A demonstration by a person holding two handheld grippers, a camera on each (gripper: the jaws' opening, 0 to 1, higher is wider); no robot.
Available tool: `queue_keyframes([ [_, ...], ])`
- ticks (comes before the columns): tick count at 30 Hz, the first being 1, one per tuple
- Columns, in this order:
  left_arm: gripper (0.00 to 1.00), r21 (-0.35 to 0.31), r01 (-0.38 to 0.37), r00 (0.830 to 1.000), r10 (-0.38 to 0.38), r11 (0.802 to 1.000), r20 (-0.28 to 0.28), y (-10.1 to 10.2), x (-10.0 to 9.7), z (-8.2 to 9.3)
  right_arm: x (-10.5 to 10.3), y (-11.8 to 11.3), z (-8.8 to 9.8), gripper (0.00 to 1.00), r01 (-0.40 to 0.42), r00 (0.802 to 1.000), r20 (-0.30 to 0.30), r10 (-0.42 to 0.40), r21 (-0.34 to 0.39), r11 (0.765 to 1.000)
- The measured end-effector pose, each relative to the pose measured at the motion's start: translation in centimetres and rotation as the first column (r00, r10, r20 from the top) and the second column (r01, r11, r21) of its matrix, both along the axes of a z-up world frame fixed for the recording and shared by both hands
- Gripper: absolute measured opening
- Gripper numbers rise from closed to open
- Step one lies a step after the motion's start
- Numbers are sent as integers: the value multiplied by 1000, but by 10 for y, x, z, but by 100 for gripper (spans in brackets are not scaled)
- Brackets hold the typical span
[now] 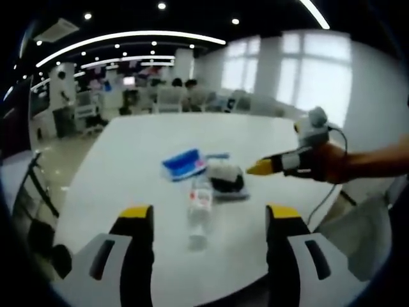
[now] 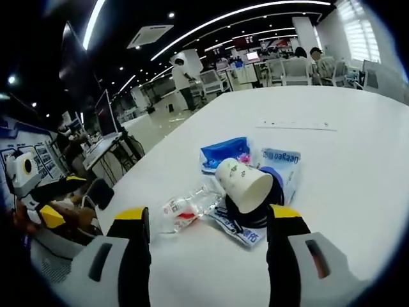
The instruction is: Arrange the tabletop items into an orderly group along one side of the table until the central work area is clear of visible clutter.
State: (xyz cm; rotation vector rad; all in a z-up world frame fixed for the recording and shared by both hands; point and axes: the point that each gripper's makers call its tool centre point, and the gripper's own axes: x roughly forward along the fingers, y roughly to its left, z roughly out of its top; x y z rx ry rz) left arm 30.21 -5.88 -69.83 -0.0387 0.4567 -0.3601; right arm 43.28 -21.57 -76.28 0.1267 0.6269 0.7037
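Note:
A small pile lies mid-table. It has a white paper cup (image 2: 246,185) tipped over on a black round object (image 2: 259,216), a blue packet (image 2: 223,152), a pale blue packet (image 2: 281,160) and a clear plastic bottle (image 2: 182,211) with a red label. My right gripper (image 2: 208,217) hovers open just short of the cup, touching nothing. In the left gripper view, the bottle (image 1: 199,211) lies ahead of my open left gripper (image 1: 209,214), with the blue packet (image 1: 182,163) and the cup (image 1: 227,178) behind it. The right gripper (image 1: 262,167) reaches in from the right toward the cup.
The white table (image 2: 358,192) stretches far beyond the pile, with a flat white strip (image 2: 297,125) lying farther out. Chairs and seated people (image 1: 172,96) are past the far end. The left gripper (image 2: 54,208), held in a hand, sits off the table's left edge.

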Motion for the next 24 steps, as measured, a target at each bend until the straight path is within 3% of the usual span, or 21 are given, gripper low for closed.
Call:
queue_keyframes([
  [5, 67, -6, -18, 1000, 18, 1000, -1, 4, 1, 0, 13, 12, -3, 75, 0, 1000, -9, 0, 17, 1000],
  [14, 65, -12, -26, 1000, 26, 1000, -4, 6, 1, -1, 36, 25, -32, 74, -9, 998, -67, 10, 8, 1000],
  [24, 64, -22, -34, 999, 34, 999, -15, 8, 1, -3, 52, 28, -53, 63, 73, 987, -149, -62, 67, 995],
])
